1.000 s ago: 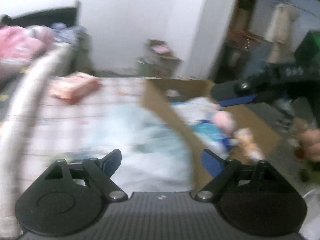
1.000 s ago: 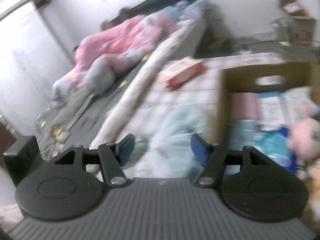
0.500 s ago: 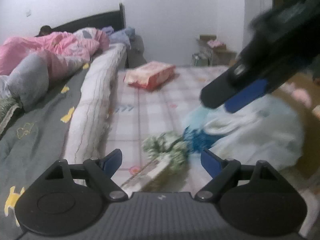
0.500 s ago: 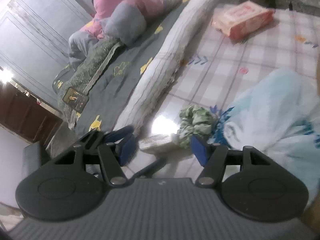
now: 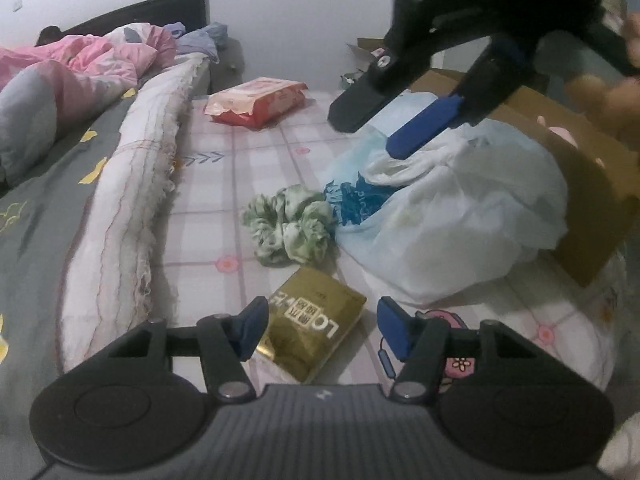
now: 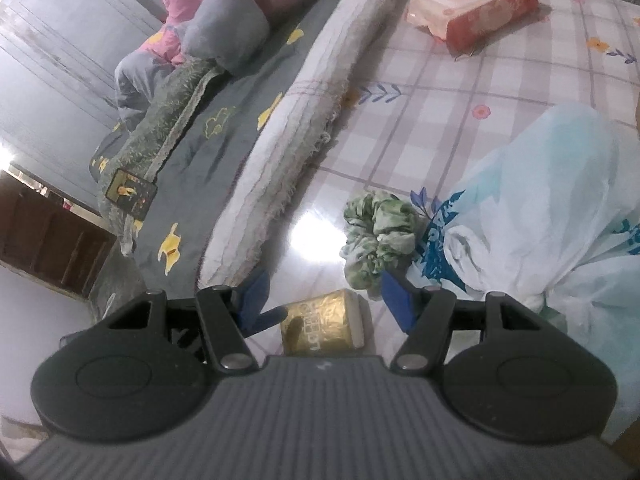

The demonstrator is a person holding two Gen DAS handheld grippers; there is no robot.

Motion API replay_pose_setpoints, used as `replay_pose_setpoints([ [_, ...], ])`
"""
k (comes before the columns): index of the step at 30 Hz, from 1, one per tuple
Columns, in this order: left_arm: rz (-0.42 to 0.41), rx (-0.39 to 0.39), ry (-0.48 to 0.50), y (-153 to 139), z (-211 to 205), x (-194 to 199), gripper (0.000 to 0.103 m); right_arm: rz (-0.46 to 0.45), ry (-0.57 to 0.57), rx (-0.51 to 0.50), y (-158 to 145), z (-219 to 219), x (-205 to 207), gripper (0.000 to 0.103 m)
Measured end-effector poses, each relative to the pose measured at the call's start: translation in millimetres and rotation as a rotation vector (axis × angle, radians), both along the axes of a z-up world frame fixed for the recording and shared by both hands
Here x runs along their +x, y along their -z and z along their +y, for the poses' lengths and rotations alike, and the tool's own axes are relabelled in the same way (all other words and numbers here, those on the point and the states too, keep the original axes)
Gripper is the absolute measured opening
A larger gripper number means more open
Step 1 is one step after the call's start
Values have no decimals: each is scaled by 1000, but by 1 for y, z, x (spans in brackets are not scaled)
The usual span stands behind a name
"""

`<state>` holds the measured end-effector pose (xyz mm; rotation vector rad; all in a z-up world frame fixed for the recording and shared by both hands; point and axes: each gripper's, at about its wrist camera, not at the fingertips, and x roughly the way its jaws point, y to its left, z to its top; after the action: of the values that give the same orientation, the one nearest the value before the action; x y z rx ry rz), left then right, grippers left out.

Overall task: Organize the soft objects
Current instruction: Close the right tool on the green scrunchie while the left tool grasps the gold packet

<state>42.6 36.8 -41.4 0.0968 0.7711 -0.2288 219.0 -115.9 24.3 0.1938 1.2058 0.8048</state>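
Note:
A green-and-white scrunchie (image 5: 290,230) lies on the checked bed cover, and shows in the right wrist view (image 6: 378,238) too. A gold packet (image 5: 314,326) lies just in front of it, between the open fingers of my left gripper (image 5: 320,330). In the right wrist view the packet (image 6: 324,326) sits low between the open fingers of my right gripper (image 6: 324,296). A pale blue-and-white plastic bag (image 5: 452,208) bulges to the right of the scrunchie (image 6: 540,208). The right gripper (image 5: 376,128) hangs open above the bag in the left wrist view.
A brown cardboard box (image 5: 588,184) stands behind the bag at the right. A red-and-pink tissue pack (image 5: 256,102) lies farther back (image 6: 472,16). A rolled white quilt (image 5: 128,200) and grey bedding with pink blankets (image 6: 208,40) lie to the left.
Both grippers have swung left and down from the box toward the bed cover. The scrunchie and gold packet have come into close view. Both stay open.

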Motion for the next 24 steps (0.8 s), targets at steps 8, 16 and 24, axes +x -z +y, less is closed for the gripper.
replay_pose_setpoints([
  [8,43,52,-20,18,2,24,80,-225,-235,-215,2,66,6,75],
  [16,76,14,-44,33,9,31,72,-273,-417,-394,46,112,37,78],
  [24,55,24,-58,34,11,30,56,-232,-485,-433,81,132,41,67],
])
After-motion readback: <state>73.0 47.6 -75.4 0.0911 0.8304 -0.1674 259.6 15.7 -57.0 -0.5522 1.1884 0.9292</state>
